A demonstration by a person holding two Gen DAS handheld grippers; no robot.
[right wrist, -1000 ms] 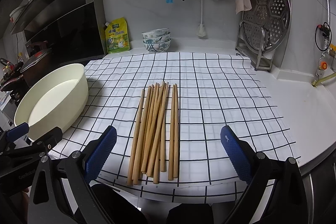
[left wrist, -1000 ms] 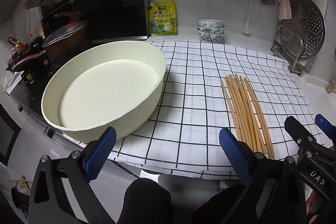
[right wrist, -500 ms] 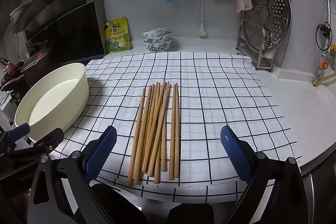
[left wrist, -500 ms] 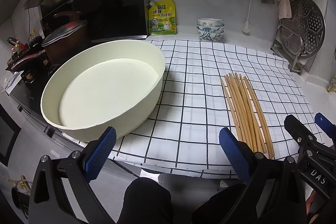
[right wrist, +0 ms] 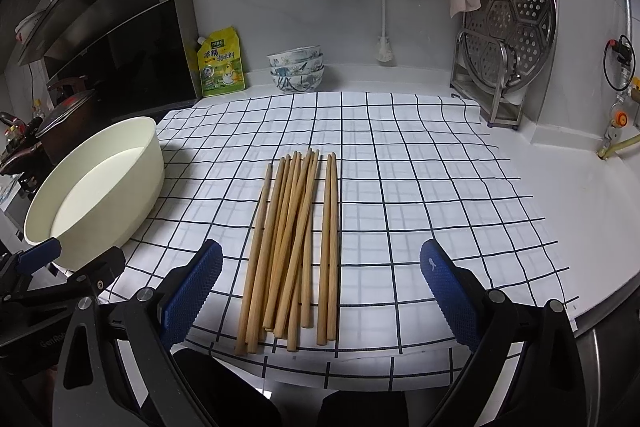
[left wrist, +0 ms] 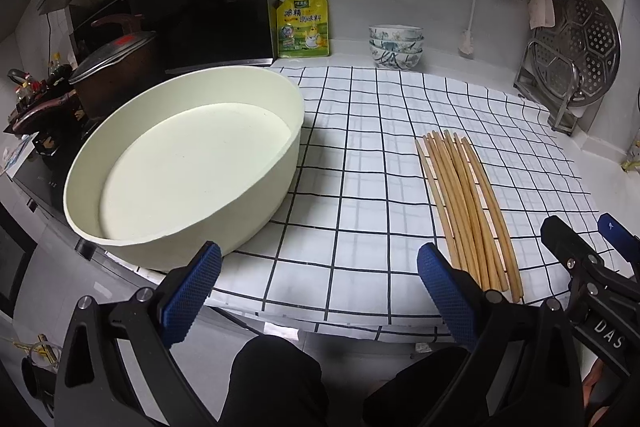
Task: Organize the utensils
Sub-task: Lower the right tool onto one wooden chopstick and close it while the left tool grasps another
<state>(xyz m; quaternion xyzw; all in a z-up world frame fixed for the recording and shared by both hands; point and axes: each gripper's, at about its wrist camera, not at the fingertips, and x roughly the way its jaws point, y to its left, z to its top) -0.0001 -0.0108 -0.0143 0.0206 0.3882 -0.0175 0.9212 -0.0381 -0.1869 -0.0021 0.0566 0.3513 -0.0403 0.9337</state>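
Chopsticks lie loose in bundle on checked cloth, bare cloth all round them; approach from near counter edge unobstructed. Right gripper spread wide, nothing between fingers but chopstick ends. Left gripper likewise wide apart over cloth edge. Cream basin blocks left side, interior bare. Far cloth edge free up to stacked bowls, yellow pouch. Steamer rack hems far right corner.

We see pale, matt wooden chopsticks on a thin checked cloth, slightly wrinkled. Our gripper pads look like rough, knurled blue plastic. The cream basin is smooth and matt; the perforated steamer plate is shiny metal.
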